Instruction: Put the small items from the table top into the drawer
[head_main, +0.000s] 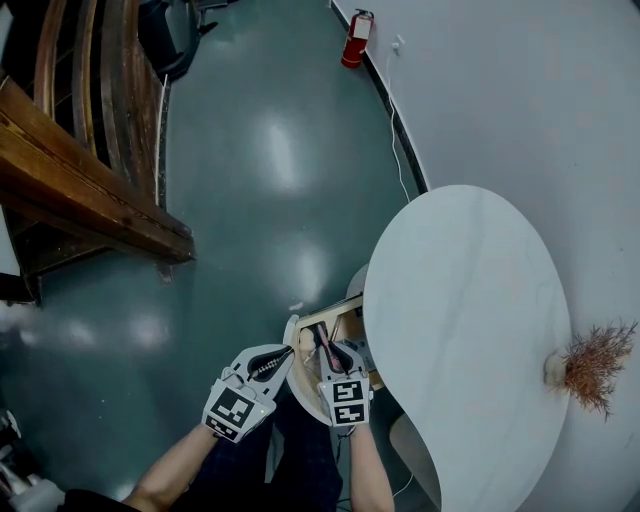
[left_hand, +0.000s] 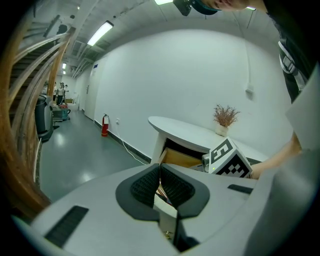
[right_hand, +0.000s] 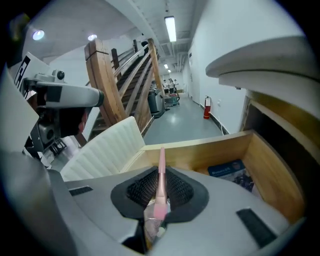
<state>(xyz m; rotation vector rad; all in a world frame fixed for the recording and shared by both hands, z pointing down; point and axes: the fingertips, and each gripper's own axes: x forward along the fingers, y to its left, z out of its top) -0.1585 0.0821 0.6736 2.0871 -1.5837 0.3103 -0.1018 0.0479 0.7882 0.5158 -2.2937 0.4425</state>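
A wooden drawer (head_main: 335, 313) stands pulled out from under the white oval table (head_main: 470, 330), and a blue printed packet (right_hand: 232, 172) lies inside it. My right gripper (right_hand: 161, 171) is shut on a thin pink pen (right_hand: 161, 160) that points forward over the drawer's inside. Just left of the drawer, my left gripper (head_main: 280, 360) hovers with its jaws nearly together on a small cream-coloured piece (left_hand: 164, 206); I cannot tell what that piece is. In the left gripper view the open drawer (left_hand: 180, 159) shows ahead, with the right gripper's marker cube (left_hand: 229, 159) beside it.
The drawer's white ribbed front (right_hand: 100, 147) curves at the near side. A dried plant in a white vase (head_main: 590, 365) stands at the table's right edge against the wall. Wooden stairs (head_main: 80, 170) rise at the left, a fire extinguisher (head_main: 356, 38) stands far off.
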